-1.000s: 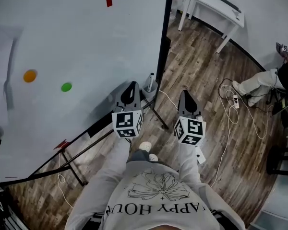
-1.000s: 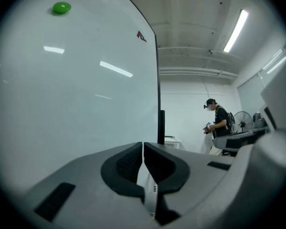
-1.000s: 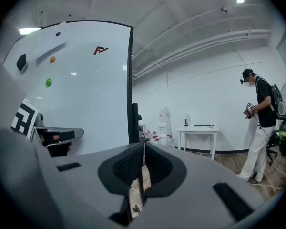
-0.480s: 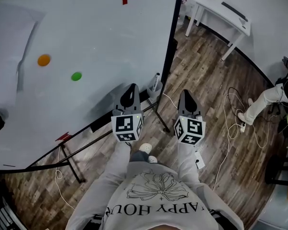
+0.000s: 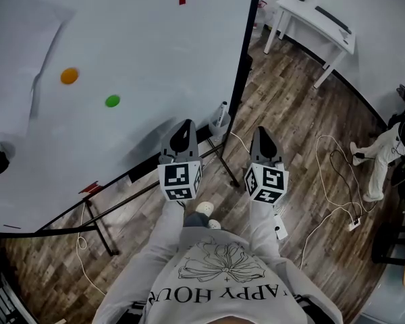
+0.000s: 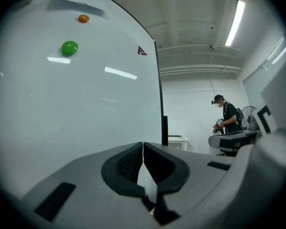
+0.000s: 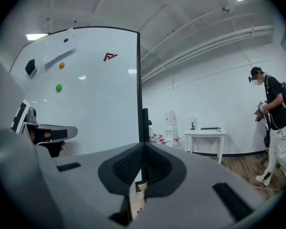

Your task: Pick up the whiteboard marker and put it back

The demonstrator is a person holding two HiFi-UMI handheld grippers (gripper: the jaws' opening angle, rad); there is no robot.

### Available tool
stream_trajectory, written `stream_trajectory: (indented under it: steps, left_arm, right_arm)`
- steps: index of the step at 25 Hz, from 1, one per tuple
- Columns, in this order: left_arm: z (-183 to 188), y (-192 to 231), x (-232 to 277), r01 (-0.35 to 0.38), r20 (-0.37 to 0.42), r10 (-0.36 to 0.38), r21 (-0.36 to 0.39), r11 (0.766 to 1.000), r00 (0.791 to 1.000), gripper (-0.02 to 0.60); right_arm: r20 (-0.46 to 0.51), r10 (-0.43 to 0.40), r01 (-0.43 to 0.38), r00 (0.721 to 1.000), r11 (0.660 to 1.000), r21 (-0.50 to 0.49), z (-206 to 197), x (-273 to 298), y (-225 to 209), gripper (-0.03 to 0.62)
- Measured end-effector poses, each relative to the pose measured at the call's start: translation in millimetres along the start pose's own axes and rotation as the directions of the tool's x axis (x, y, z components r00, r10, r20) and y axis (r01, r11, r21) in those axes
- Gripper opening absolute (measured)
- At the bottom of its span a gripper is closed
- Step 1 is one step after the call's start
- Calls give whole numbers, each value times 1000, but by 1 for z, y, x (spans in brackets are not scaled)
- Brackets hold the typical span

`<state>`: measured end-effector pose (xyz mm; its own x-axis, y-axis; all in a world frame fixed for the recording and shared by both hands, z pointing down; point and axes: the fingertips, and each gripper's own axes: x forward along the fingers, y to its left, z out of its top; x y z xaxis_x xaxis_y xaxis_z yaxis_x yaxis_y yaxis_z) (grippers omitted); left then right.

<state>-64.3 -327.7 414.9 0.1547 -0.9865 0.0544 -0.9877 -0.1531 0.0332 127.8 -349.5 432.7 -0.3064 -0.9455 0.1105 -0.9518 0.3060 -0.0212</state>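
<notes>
— At the lower corner of the whiteboard, the marker stands upright, ahead of both grippers. How will it handle?
— Likely light, stiff, smooth plastic. Pinch the barrel mid-length, square on, or it may slip.
— And the jaws?
— Left gripper and right gripper: jaws pressed together, nothing between them, touching nothing.
</notes>
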Motion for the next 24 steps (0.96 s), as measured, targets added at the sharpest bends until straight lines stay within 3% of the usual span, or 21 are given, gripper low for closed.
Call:
stream_trajectory:
  steps: [24]
  left_arm:
    - [2,3,-5,-12,-1,12,9,1000,1000,8]
  right_arm:
    - [4,7,-7,1000,1000,2,-1,-2,2,6]
